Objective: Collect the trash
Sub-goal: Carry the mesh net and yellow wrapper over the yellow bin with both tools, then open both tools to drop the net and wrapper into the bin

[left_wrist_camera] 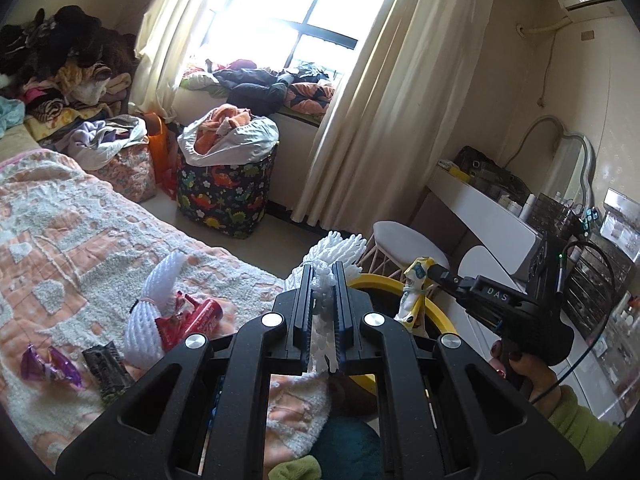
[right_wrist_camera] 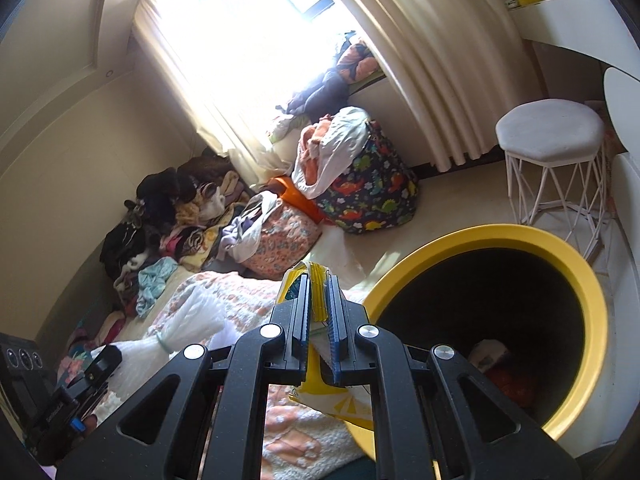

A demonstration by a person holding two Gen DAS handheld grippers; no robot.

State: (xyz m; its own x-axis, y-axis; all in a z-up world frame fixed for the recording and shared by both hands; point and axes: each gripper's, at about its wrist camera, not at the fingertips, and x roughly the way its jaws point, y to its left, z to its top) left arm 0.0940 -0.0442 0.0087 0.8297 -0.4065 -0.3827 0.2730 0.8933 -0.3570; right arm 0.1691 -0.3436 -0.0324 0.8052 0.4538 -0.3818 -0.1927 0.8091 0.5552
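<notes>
My left gripper is shut on a white foam net, which fans out past its tips above the edge of the bed. Just right of it, my right gripper is shut on a yellow-and-white wrapper over the yellow-rimmed bin. The right wrist view shows the right gripper clamping that wrapper beside the bin's rim, with some trash lying inside. The left gripper and its foam net appear at lower left. On the bed lie another foam net, a red wrapper, a purple wrapper and a dark wrapper.
The bed's peach-and-white blanket fills the left. A dinosaur-print laundry bag and a floral bag stand by the window. A white stool and a white dressing table are beyond the bin. Clothes are piled at the bed's far end.
</notes>
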